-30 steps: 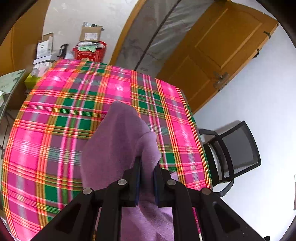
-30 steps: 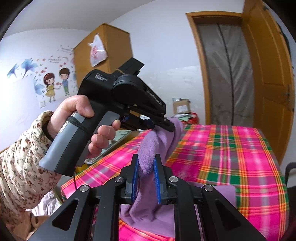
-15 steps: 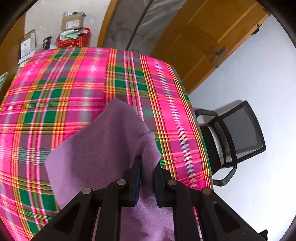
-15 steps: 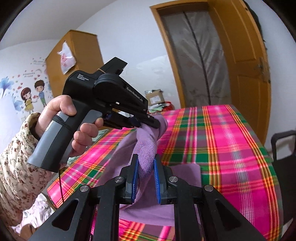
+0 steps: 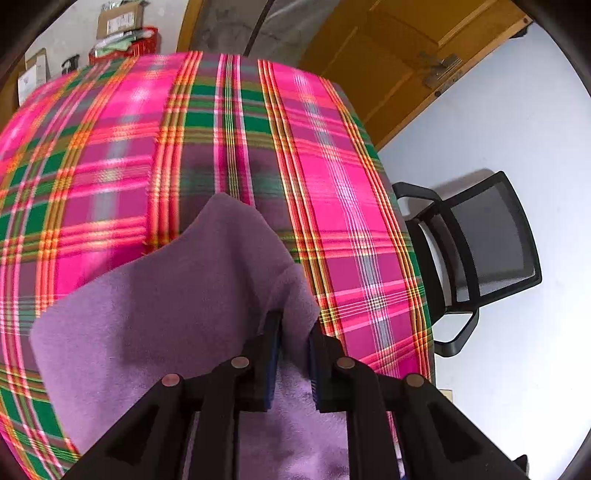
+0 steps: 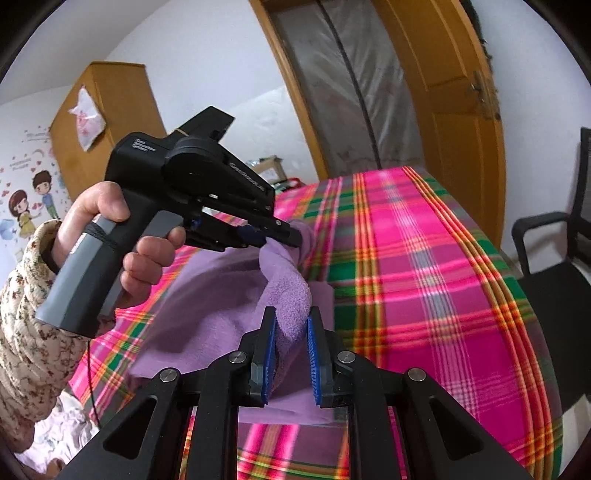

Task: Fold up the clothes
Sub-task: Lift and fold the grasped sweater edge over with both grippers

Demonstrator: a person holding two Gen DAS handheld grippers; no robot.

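A purple fleece cloth (image 5: 177, 314) lies partly on the pink and green plaid table (image 5: 332, 166). Its near edge is lifted by both grippers. My left gripper (image 5: 293, 332) is shut on a fold of that edge. In the right wrist view the same cloth (image 6: 221, 295) sags between the two tools. There the left gripper (image 6: 291, 236), held by a hand (image 6: 103, 206) in a floral sleeve, pinches one corner up. My right gripper (image 6: 291, 325) is shut on the other raised corner, its blue pads on either side of the fleece.
A black mesh chair (image 5: 491, 240) stands off the table's right side. An orange door (image 5: 388, 55) and a curtained doorway are behind the table. Boxes and a red basket (image 5: 118, 22) sit at the far end. A wooden wardrobe (image 6: 110, 122) stands at the left.
Both grippers have carried the cloth forward and lower over the table, still shut on it. The cloth now spreads wider and flatter on the plaid surface.
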